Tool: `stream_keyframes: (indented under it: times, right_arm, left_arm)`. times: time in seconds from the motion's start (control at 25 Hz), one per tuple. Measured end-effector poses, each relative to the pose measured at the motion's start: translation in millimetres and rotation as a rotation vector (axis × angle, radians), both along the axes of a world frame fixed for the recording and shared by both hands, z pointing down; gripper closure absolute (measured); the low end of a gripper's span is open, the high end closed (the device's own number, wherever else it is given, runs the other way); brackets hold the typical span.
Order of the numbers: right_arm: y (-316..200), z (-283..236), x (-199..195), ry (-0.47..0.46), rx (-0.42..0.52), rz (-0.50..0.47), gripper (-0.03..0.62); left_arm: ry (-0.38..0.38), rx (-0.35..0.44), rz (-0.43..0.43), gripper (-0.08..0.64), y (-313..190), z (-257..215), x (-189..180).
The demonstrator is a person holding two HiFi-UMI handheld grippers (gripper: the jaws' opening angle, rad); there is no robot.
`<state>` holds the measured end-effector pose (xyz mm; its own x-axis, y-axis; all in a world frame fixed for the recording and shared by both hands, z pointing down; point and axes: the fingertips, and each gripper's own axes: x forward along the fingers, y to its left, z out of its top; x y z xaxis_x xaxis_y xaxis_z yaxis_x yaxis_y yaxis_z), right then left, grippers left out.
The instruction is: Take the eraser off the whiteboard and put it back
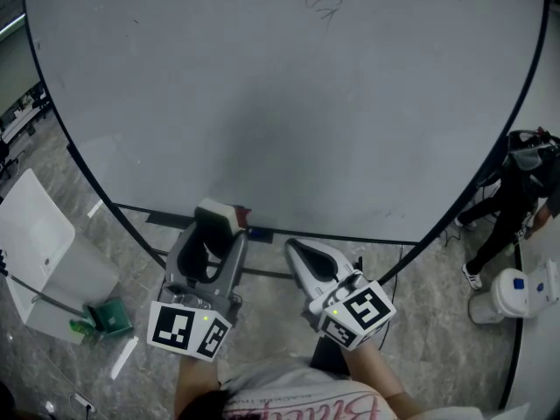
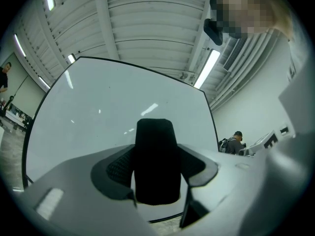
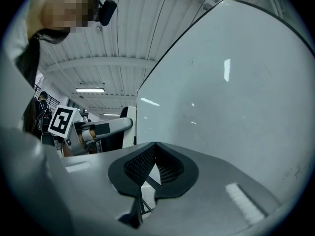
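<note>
At the whiteboard's (image 1: 289, 103) lower edge, about 7 o'clock in the head view, the left claw (image 1: 208, 250) grips the black eraser (image 2: 156, 161), upright between its pads. Just beside it at 3 o'clock, the right claw (image 1: 296, 250) is pinched together, empty.

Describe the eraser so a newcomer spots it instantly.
Find the big whiteboard, then go to its bottom edge, where two grippers sit side by side. The eraser is the black rounded block clamped in the left gripper; the right gripper beside it is shut on nothing.
</note>
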<state>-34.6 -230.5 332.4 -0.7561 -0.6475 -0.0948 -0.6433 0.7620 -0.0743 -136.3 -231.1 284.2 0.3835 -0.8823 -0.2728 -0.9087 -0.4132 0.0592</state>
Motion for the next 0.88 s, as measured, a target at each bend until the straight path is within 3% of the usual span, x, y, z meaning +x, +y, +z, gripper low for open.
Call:
stream_keyframes:
  times: [0.32, 0.68, 0.88]
  right_arm:
    - [-1.5, 0.6, -0.1, 0.008, -0.003, 0.001, 0.591]
    - [-5.1, 3.2, -0.6, 0.014, -0.014, 0.002, 0.591]
    - [-8.6, 3.4, 1.9, 0.014, -0.018, 0.008, 0.592]
  left_arm:
    - [-0.036, 0.077, -0.052, 0.304, -34.1, -36.9, -9.0]
    - [-0.145, 0.129, -0.109, 0.304, -89.9, -89.4, -12.0]
    - [-0.253, 0.148, -0.17, 0.304, -120.4, -107.7, -5.6]
